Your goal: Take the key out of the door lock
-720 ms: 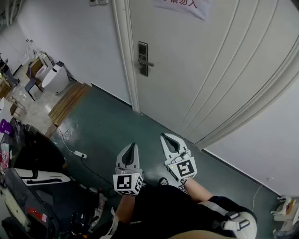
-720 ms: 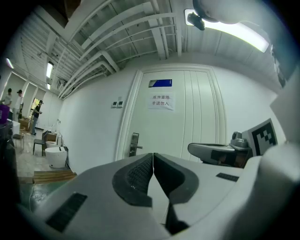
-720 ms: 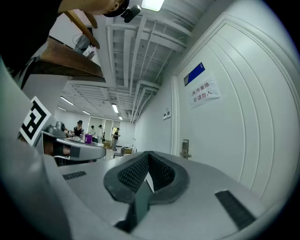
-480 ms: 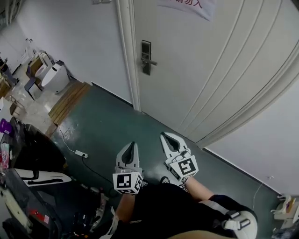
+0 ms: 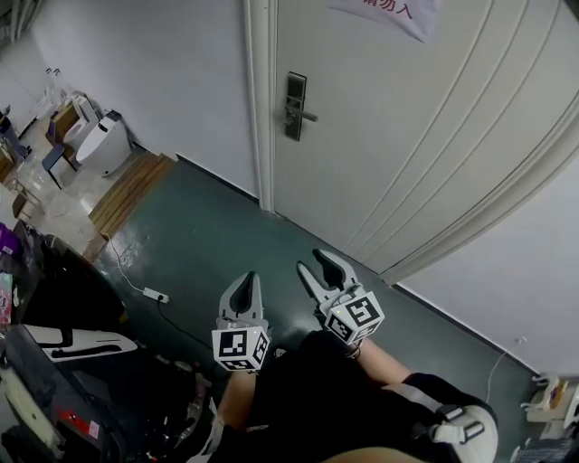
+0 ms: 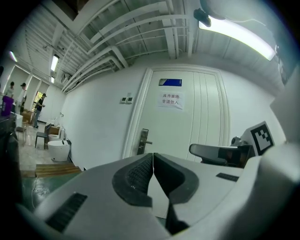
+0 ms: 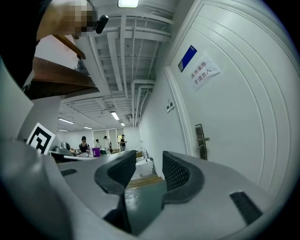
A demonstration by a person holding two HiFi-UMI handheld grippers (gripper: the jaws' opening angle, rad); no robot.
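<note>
Both pointing level, low (door (image 5: 407, 136) well ahead) | left tongs (image 5: 245, 278): together, empty | right tongs (image 5: 313, 263): apart, empty

key: too small to make out in any view; whether one sits in the lock plate (image 5: 296, 106) cannot be told.
lock plate: shows only as a dark strip with a lever; no keyhole can be made out.
paper notice (image 5: 387, 11): cut off by the head view's top edge, so only its lower strip shows.
door (image 5: 407, 145): its top runs out of the head view.
hands: hidden behind the marker cubes of the left gripper (image 5: 246, 277) and right gripper (image 5: 310, 262) in the head view.
distant people (image 7: 101, 142): too small to tell anything about them.
dark clutter (image 5: 54, 380): dim and cut off by the left edge, so it cannot be identified.
</note>
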